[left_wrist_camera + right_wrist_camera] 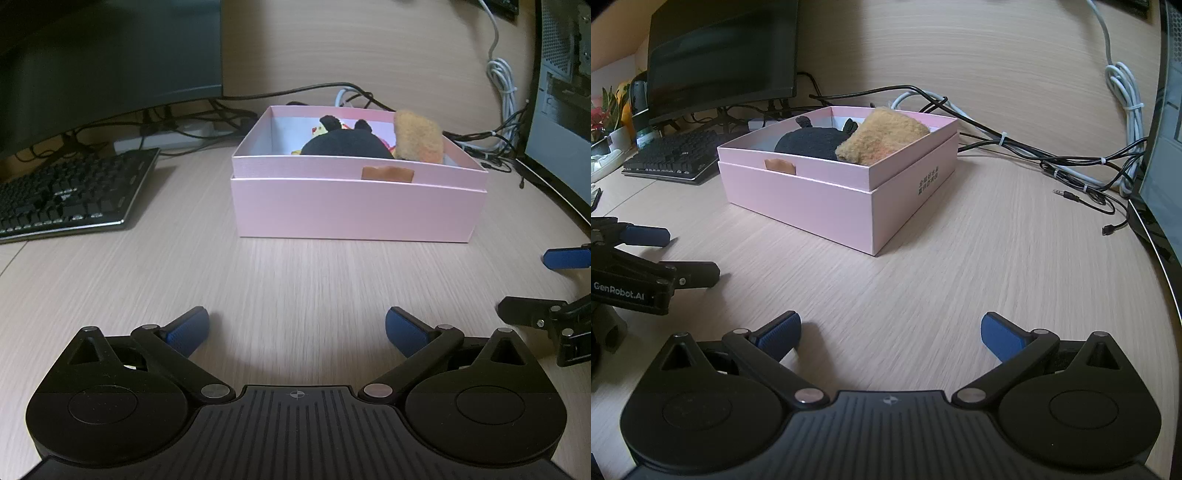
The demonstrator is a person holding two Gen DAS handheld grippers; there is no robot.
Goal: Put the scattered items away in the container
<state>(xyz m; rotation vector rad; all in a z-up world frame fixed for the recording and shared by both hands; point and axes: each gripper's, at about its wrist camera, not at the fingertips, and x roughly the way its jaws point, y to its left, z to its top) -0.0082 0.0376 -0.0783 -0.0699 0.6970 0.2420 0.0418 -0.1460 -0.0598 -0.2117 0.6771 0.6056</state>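
Note:
A pink box (354, 206) (812, 199) stands on the wooden desk, with a black plush toy (345, 144) (812, 142) and an orange fuzzy toy (419, 138) (886, 138) inside it. A yellow-and-red item (319, 130) peeks out behind the black toy. My left gripper (297, 330) (690, 254) hovers low over bare desk in front of the box, open and holding nothing. My right gripper (890, 332) (532, 284) sits to its right, also open with nothing between its blue pads.
A black keyboard (70, 195) (676, 155) lies left of the box under a dark monitor (110, 62) (720, 55). Cables (1052, 158) (498, 92) run behind and right of the box. A second screen's edge (1160, 166) curves along the right.

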